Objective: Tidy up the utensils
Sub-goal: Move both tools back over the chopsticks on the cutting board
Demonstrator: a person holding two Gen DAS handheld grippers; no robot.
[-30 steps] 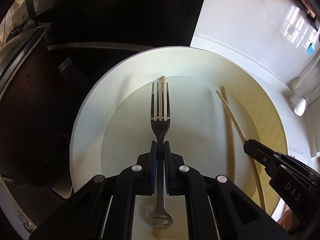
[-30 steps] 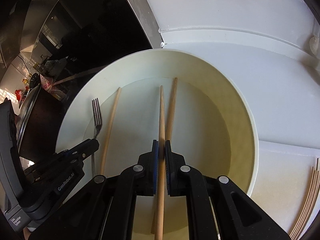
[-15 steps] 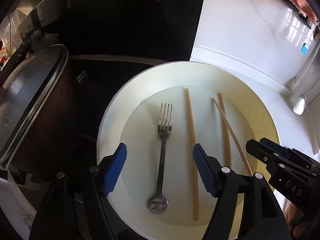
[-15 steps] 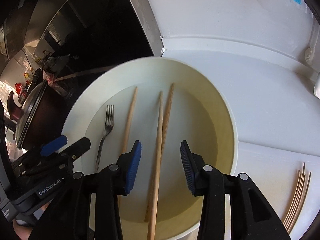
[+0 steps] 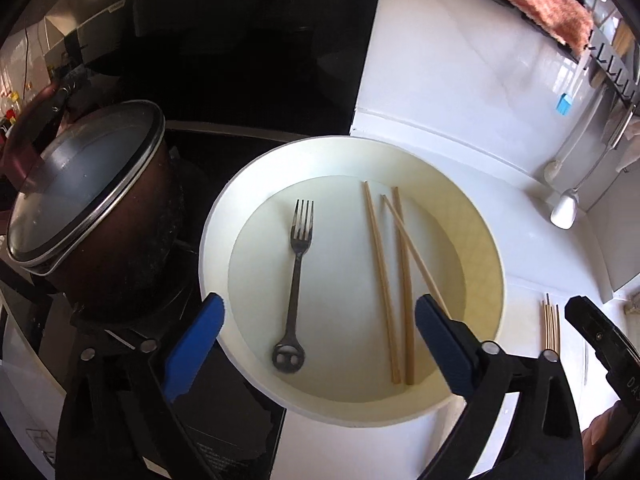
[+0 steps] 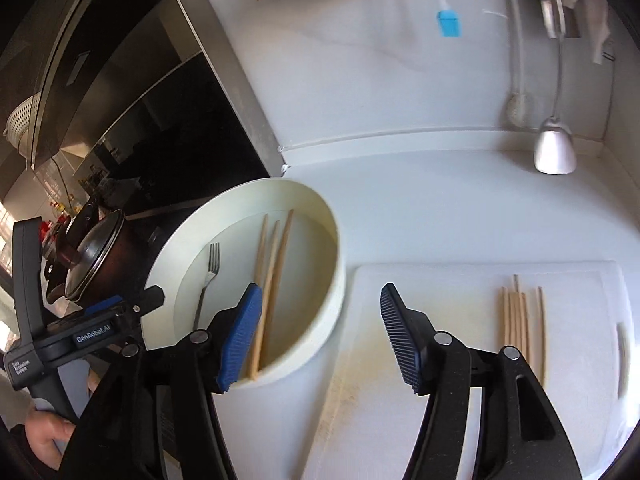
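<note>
A white round bowl [image 5: 486, 248] [image 6: 320, 216] holds a metal fork [image 5: 298, 272] [image 6: 206, 284] on its left and three wooden chopsticks [image 5: 380, 280] [image 6: 272, 276] on its right. My left gripper [image 5: 316, 344] is open and empty, raised above the bowl's near rim. My right gripper [image 6: 320, 332] is open and empty, above the bowl's right rim and a white cutting board [image 6: 460, 304]. Several more chopsticks [image 6: 520, 320] [image 5: 551, 328] lie on that board.
A brown pot with a glass lid [image 5: 84, 208] [image 6: 86, 256] stands on the black cooktop left of the bowl. A white ladle [image 6: 554, 148] [image 5: 564, 208], a blue brush [image 6: 448, 22] and a pink cloth [image 5: 544, 0] hang at the white back wall.
Both grippers let go, the left of the fork and the right of a chopstick, opened wide and pulled back and up from the bowl. The right one swung toward the cutting board.
</note>
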